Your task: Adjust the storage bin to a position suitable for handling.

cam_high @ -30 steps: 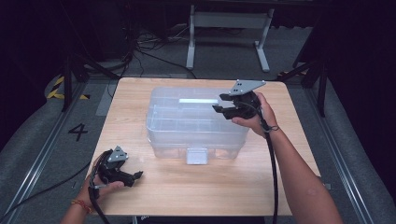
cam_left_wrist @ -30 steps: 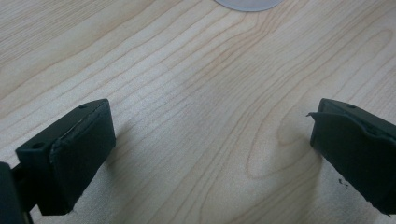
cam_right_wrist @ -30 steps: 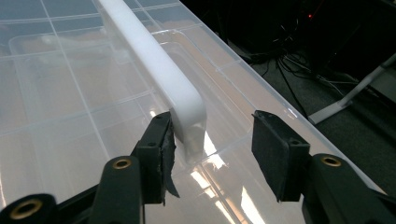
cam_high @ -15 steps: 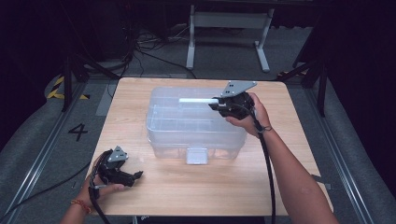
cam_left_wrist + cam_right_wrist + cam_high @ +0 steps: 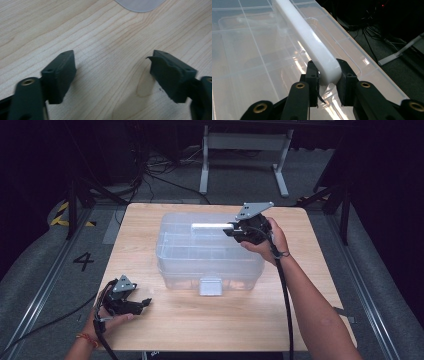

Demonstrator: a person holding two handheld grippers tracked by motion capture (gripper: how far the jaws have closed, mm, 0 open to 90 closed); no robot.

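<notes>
**Handle caught, box not yet lifted**

My right claw (image 5: 327,82) has just been closing, and its pads are now clamped on the near end of the white handle (image 5: 312,45) that runs along the lid of the clear storage box (image 5: 210,252). In the right gripper view the handle sits squarely between the two black jaws, pressed from both sides. The box stands in the middle of the tabletop (image 5: 220,325), toward the far edge, its front latch (image 5: 210,286) facing me.

My left claw (image 5: 112,75) rests low over bare wood near the front left corner, well apart from the box. Its jaws have just been narrowing, yet they stand apart with nothing between them.

So I judge the grasp made. Raising the handle or carrying the box is left to do.
</notes>
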